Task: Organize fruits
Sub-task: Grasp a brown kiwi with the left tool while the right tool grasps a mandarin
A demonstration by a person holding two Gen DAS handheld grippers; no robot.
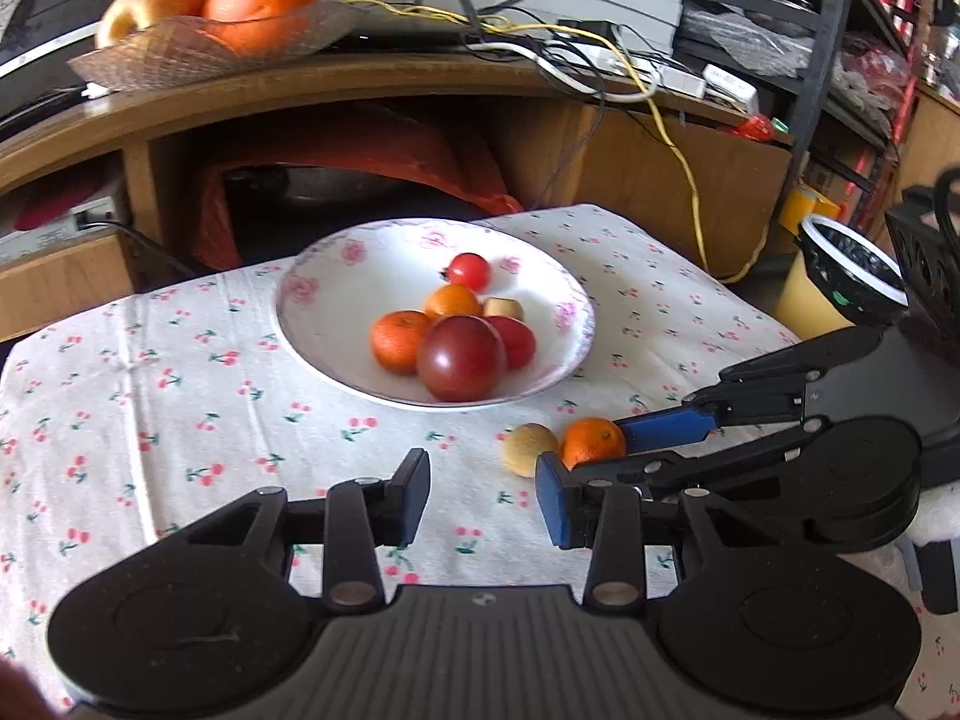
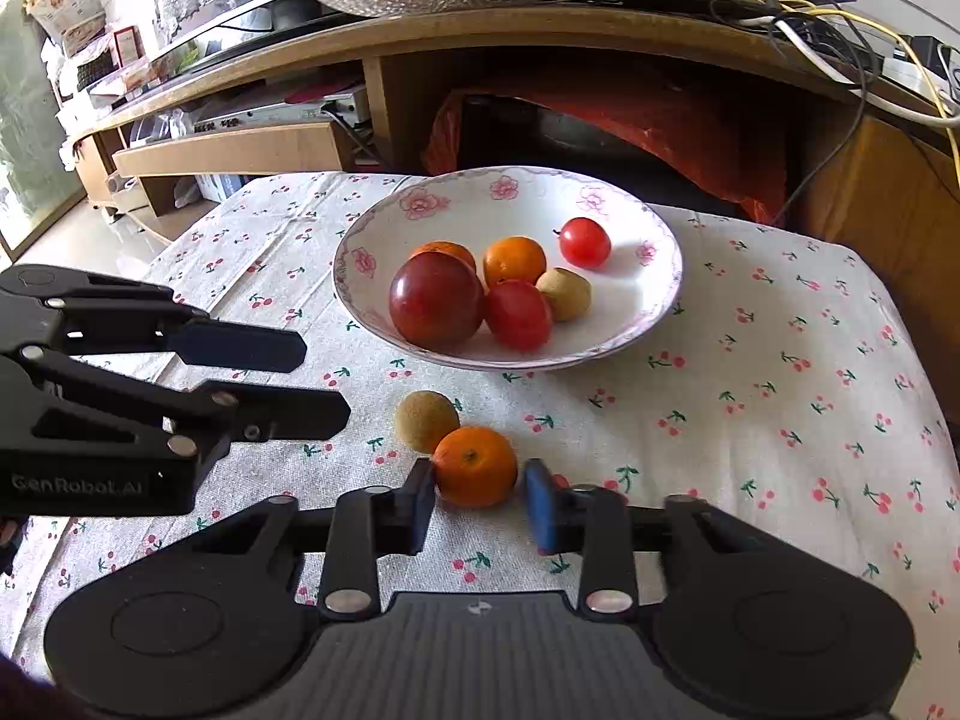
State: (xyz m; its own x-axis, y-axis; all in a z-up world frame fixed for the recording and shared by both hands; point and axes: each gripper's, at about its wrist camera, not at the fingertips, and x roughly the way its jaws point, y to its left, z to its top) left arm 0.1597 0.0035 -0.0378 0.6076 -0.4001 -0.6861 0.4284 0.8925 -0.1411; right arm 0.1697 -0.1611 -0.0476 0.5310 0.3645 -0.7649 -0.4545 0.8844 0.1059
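A white floral plate (image 1: 336, 330) (image 2: 648, 228) on the cherry-print tablecloth holds a large dark red tomato (image 1: 461, 357) (image 2: 435, 298), small oranges, red tomatoes and a tan fruit. On the cloth in front of it lie a small orange (image 1: 593, 441) (image 2: 475, 465) and a tan round fruit (image 1: 529, 449) (image 2: 426, 421), touching. My right gripper (image 2: 479, 504) (image 1: 606, 450) is open, its fingers on either side of the small orange. My left gripper (image 1: 483, 498) (image 2: 312, 378) is open and empty, left of the loose fruits.
A wooden TV stand (image 1: 420, 90) stands behind the table with a glass bowl (image 1: 198, 48) of oranges and tangled cables (image 1: 600, 54). A yellow bin (image 1: 840, 276) with a black liner stands at the right. The table's edges fall off left and right.
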